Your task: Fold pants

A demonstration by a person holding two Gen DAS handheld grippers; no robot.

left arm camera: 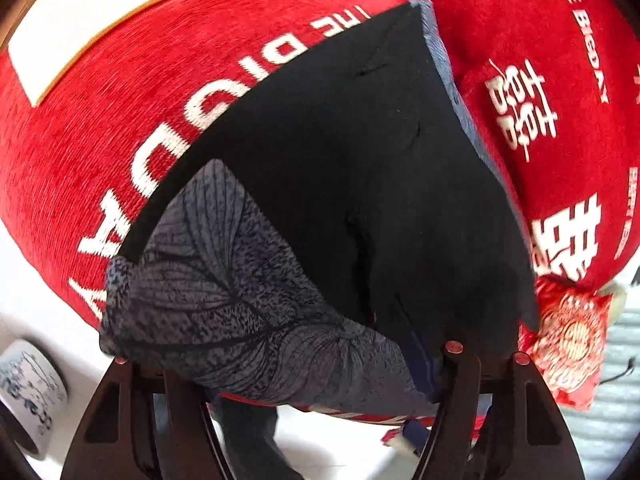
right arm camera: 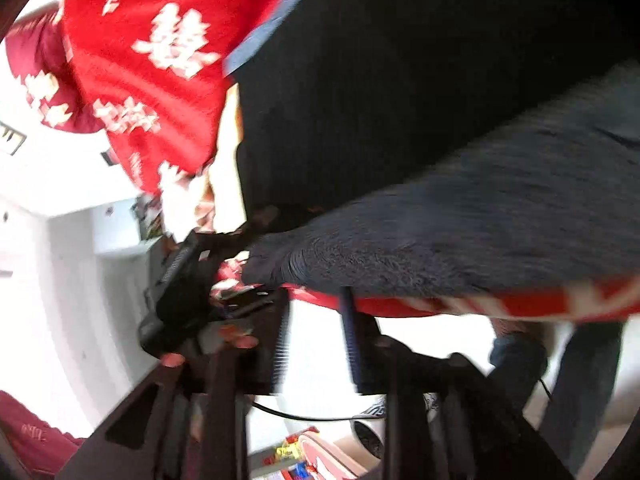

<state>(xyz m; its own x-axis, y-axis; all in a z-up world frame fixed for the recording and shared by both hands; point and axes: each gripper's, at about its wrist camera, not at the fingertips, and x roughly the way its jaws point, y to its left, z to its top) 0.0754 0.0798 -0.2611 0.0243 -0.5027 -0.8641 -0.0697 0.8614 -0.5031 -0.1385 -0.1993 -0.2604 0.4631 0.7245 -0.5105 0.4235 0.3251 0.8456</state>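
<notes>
The pants (left arm camera: pixel 360 168) are dark, black on the outside with a grey-blue leaf-print lining (left arm camera: pixel 208 280) turned up at the near end. They lie folded on a red cloth. My left gripper (left arm camera: pixel 288 364) stands wide open at the near edge of the pants, the fabric bulging between its fingers (left arm camera: pixel 460 380). In the blurred right wrist view the pants (right arm camera: pixel 440 100) fill the upper right and the print part (right arm camera: pixel 480 232) hangs over the table edge. My right gripper (right arm camera: pixel 316 340) is open, just below that edge. The left gripper (right arm camera: pixel 188 280) shows there too.
A red cloth (left arm camera: pixel 120 140) with white letters covers the surface. A red patterned pouch (left arm camera: pixel 568 340) lies at the right. A blue-and-white ceramic cup (left arm camera: pixel 28 392) stands at the lower left. Colourful boxes (right arm camera: pixel 296 456) lie on the floor below.
</notes>
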